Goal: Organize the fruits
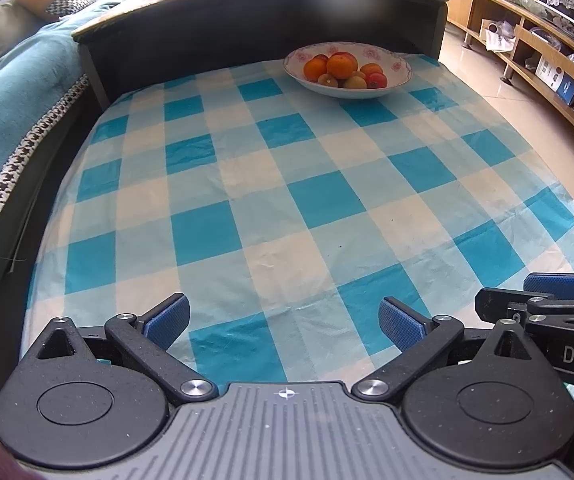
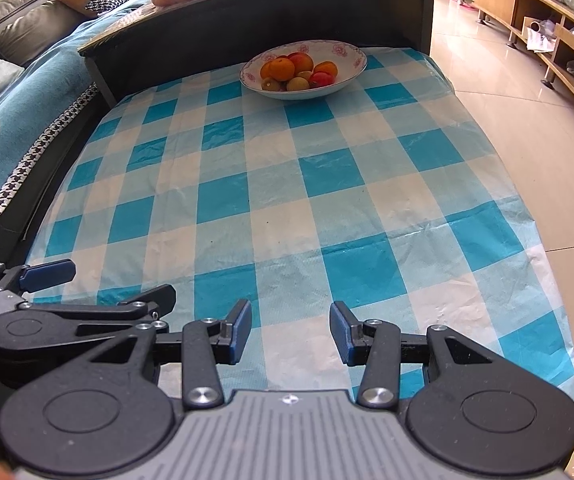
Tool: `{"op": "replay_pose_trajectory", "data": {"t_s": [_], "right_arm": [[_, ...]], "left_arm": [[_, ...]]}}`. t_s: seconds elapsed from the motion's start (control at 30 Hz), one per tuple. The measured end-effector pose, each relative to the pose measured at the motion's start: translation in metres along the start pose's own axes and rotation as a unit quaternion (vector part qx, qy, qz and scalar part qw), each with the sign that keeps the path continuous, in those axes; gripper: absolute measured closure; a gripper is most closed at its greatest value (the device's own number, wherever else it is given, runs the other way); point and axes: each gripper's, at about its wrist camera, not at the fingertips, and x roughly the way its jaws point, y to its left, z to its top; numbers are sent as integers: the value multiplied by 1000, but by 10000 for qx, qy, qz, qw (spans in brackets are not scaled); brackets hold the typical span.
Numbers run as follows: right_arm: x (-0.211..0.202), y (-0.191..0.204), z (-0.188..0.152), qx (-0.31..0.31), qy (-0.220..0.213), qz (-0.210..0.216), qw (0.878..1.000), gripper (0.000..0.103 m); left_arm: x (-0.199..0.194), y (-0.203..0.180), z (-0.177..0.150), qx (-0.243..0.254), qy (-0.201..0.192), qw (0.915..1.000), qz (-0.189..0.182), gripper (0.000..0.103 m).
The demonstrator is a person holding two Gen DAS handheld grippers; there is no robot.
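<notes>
Currently we hold both grippers low over the near end of the checked tablecloth (image 1: 287, 184). Our left gripper (image 1: 285, 322) has its jaws spread wide with nothing between them. Our right gripper (image 2: 290, 330) is also released, its jaws parted more narrowly and empty. At the far end of the cloth, the flowered bowl (image 2: 347, 58) contains the fruits (image 2: 297, 72), piled together.

Both units alike: left gripper (image 1: 285, 318) and right gripper (image 2: 290, 330) in matte black plastic, blue ribbed pads (image 2: 242, 330) on angular linkage arms, silver screws at pivots, round black discs at 4 and 8 o'clock, grey ribbed housing between them.
</notes>
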Motion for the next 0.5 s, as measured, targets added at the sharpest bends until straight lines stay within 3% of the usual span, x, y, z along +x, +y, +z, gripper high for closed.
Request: {"op": "replay_pose_trajectory", "data": {"t_s": [0.5], "right_arm": [[0, 0, 0, -19, 4, -9, 10000, 58]], "left_arm": [[-2, 0, 1, 34, -69, 10000, 33, 2]]}}
